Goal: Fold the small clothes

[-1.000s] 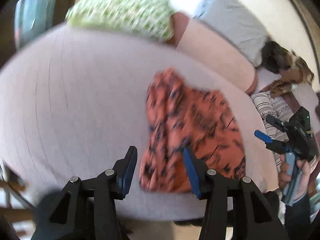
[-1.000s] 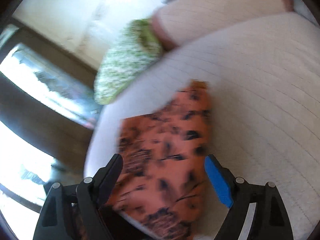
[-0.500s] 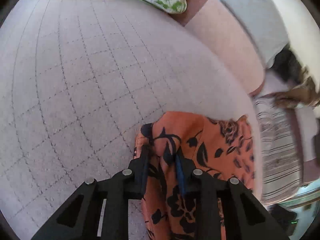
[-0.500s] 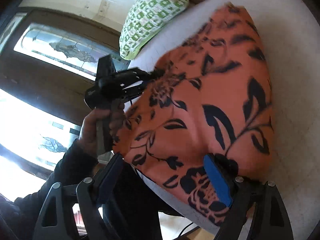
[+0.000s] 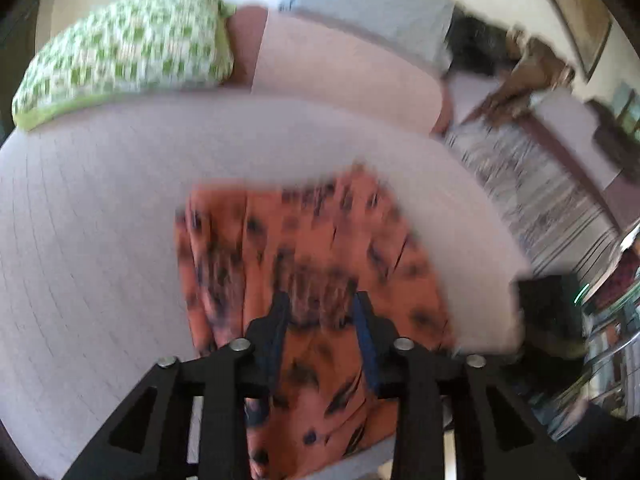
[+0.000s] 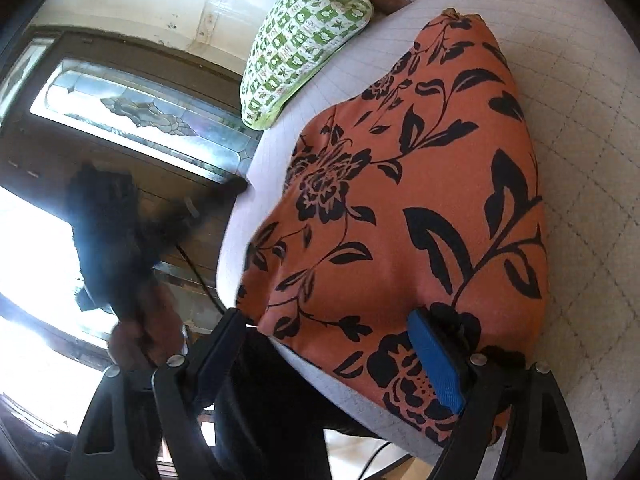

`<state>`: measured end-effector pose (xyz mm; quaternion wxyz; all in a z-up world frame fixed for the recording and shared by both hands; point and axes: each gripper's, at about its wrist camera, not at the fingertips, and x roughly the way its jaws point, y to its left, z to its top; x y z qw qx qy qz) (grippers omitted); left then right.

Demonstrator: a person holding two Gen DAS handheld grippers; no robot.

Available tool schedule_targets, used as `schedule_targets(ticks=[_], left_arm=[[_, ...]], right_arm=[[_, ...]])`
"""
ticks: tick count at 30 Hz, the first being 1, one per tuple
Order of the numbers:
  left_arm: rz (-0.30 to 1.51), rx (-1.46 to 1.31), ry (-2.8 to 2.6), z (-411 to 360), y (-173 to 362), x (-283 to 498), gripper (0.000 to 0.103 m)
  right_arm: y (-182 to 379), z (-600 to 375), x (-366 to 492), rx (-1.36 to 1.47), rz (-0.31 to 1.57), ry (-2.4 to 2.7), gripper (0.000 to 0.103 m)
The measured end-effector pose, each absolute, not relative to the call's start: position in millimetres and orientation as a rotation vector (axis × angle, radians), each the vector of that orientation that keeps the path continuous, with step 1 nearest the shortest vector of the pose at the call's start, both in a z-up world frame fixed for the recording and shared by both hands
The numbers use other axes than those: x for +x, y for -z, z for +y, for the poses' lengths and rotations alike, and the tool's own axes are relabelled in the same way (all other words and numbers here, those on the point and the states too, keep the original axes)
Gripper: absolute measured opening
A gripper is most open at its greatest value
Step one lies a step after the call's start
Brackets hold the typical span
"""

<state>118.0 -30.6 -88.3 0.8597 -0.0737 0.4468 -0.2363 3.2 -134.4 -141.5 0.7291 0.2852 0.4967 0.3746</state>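
Soft and pale, the quilted cushion (image 6: pixel 580 128) is where the work is done, and it has thin stitched lines across it. Closest to us, the right gripper (image 6: pixel 332 344) stands wide apart over the near edge of the cushion. Its blue pad (image 6: pixel 436 356) sits at the orange cloth (image 6: pixel 420 184), and its black finger (image 6: pixel 216 348) hangs off the cushion's side. Whether the blue pad touches the cloth is hard to tell, and nothing is squeezed between the two.

The orange cloth has black flowers and leaves on it. It lies flat on the cushion, and its near end drapes a little over the front edge.

The left gripper (image 5: pixel 320 312) is over the near part of the same cloth (image 5: pixel 320 240). Its jaws are opening and stand only a little apart, with cloth showing in the gap. That picture is blurry, so I cannot tell if the pads press on it. From the other side, this gripper is a dark blur held by a hand (image 6: pixel 140 328).

Farther back sits a green and white pillow (image 6: pixel 304 40). Beside it is a pink bolster (image 5: pixel 348 76), and off to the side lies a striped cloth (image 5: pixel 532 184).
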Motion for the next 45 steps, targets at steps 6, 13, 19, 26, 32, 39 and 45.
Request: schedule_targets(ticks=[6,13,19,26,32,39,45], left_arm=[[0.958,-0.137,0.415,-42,99,121,0.033],[0.892,-0.077,0.479,-76,79,137,0.042],[0.953,-0.095,0.409,-75,134,152,0.042],[0.930,-0.098,0.422,-71,138,150,0.042],[0.921,-0.125,0.421,-73,142,151,0.042],[0.914,-0.131,0.430,-67,138,148,0.042],[0.931,-0.165,0.420,-60,131,146,0.041]], right_arm=[[110,-200,14,0.763,0.949,-0.757,0.086],[165,-241,89,0.932,1.073,-0.621,0.087],[173,-207,125,0.887,1.170,-0.641,0.034],[189,-202,116,0.802,1.156,-0.489,0.034],[133,-215,81,0.824,1.068,-0.545,0.072],[110,-193,11,0.968,1.021,-0.756,0.072],[149,-196,14,1.045,1.108,-0.660,0.062]])
